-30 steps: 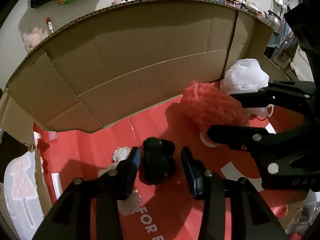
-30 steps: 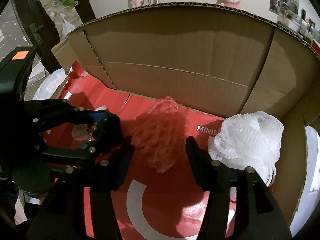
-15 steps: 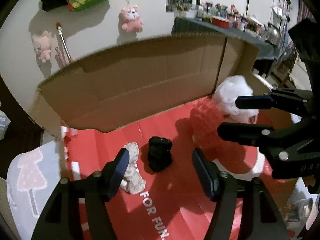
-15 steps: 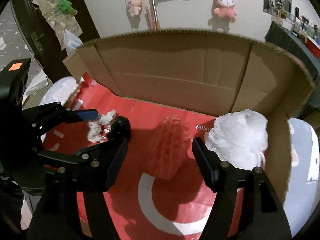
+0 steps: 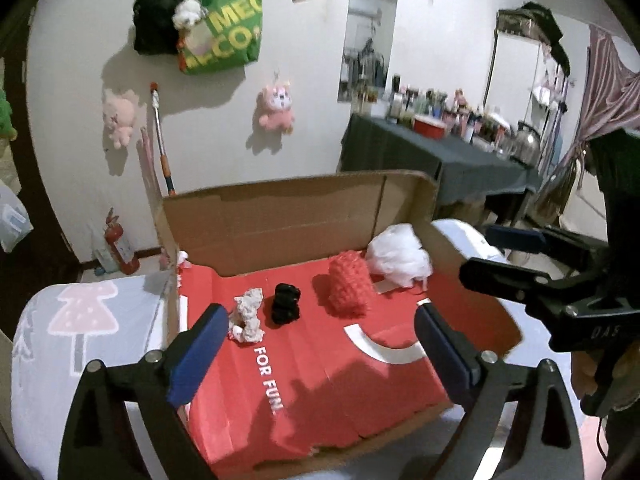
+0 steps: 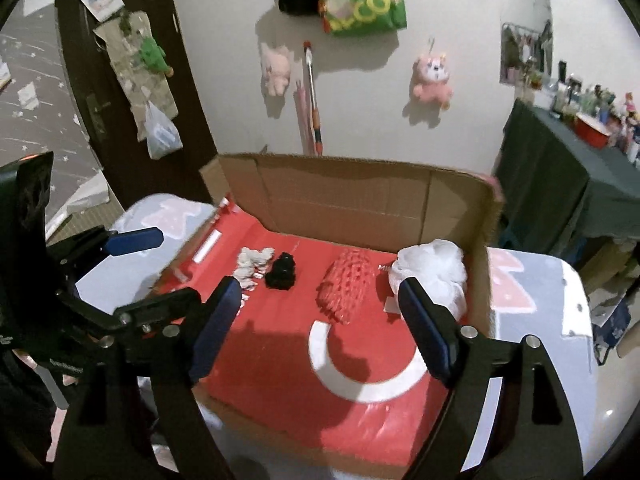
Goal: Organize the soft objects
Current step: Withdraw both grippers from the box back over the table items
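An open cardboard box (image 5: 300,216) (image 6: 340,208) with a red floor holds a row of soft things: a cream fuzzy piece (image 5: 249,314) (image 6: 253,264), a black one (image 5: 285,303) (image 6: 282,271), a red mesh puff (image 5: 349,288) (image 6: 345,285) and a white mesh puff (image 5: 398,255) (image 6: 434,270). My left gripper (image 5: 320,320) (image 6: 160,268) hovers above the box's near left side. Its jaws are opening and hold nothing. My right gripper (image 6: 320,288) (image 5: 492,254) hangs above the near right side, its jaws likewise opening and empty.
The box stands on a table with a pale patterned cloth (image 5: 80,320) (image 6: 532,280). A dark-draped table (image 5: 440,152) crowded with bottles stands at the back right. Plush toys and a green bag (image 5: 224,28) hang on the wall. A fire extinguisher (image 5: 118,248) stands on the floor.
Both grippers have pulled back and up out of the box and spread their jaws wider. The black piece and the red puff stay on the red floor.
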